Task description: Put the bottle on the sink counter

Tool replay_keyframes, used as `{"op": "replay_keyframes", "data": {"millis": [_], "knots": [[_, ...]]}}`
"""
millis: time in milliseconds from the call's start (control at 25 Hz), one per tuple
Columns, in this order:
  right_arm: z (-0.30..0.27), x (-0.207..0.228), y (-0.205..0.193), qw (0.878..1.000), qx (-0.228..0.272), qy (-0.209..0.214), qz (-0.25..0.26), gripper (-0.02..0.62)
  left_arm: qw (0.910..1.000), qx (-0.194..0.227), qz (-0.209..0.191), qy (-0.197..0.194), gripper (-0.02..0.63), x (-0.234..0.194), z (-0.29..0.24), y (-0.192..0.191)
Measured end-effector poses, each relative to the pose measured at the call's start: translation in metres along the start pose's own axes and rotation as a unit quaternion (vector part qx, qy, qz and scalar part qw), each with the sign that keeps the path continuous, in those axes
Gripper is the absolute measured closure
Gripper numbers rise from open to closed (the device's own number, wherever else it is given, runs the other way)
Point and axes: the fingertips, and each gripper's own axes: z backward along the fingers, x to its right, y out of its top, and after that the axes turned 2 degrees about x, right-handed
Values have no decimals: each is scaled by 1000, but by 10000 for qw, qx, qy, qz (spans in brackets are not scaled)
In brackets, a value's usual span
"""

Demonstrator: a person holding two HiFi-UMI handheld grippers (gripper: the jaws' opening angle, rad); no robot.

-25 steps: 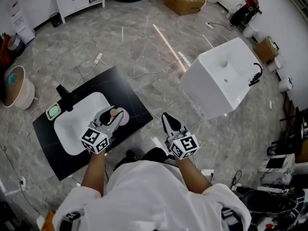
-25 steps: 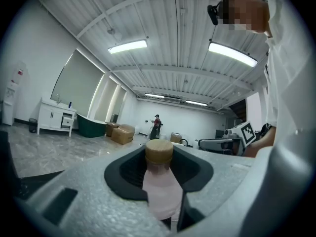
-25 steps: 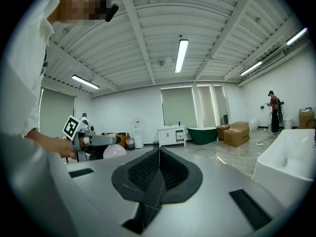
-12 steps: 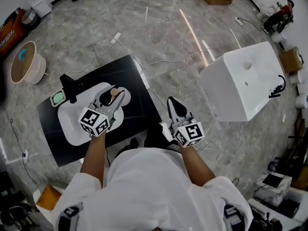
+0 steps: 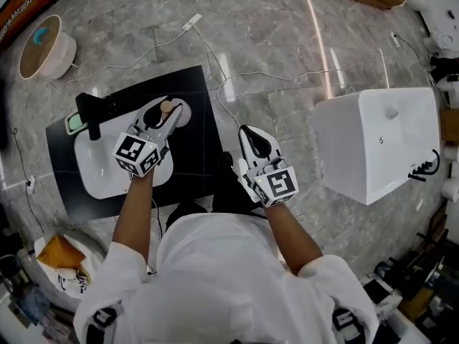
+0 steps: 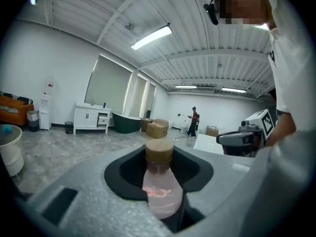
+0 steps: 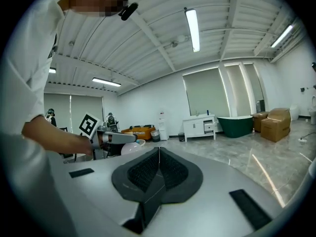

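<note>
A small pale pink bottle (image 6: 160,184) with a cork stopper stands upright between the jaws of my left gripper (image 6: 161,194), which is shut on its body. In the head view the bottle (image 5: 167,107) and left gripper (image 5: 162,117) hover over the right end of the white sink basin (image 5: 100,170). The basin is set in a black counter (image 5: 197,131) low on the floor. A black faucet (image 5: 89,113) stands at the basin's left end. My right gripper (image 5: 252,138) is off the counter's right edge, shut and empty, its pads pressed together (image 7: 157,168).
A green soap dish (image 5: 74,122) lies by the faucet. A big white sink block (image 5: 380,145) stands to the right. Cables (image 5: 237,74) trail over the marble floor. A round tub (image 5: 44,45) sits at the upper left and a bin (image 5: 61,260) at the lower left.
The head view has swung, so the counter now lies higher and more to the left. The left gripper still holds the bottle above the basin's right end. The right gripper stays shut.
</note>
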Motion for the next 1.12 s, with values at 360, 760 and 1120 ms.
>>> {"op": "replay_keyframes", "data": {"millis": [360,760,1120], "knots": [[-62,45,-29,9995,-192,234,-129,580,9992,-95,-115,380,466,-43,-67,-32],[-100,74,-60,9987,-243,407,-166,580,9975,-85,-45,696,466,-83,-111,-68],[-105,92,-76,9977,-354,416,-393,580,9963,-137,-136,832,466,-101,-138,-84]]}}
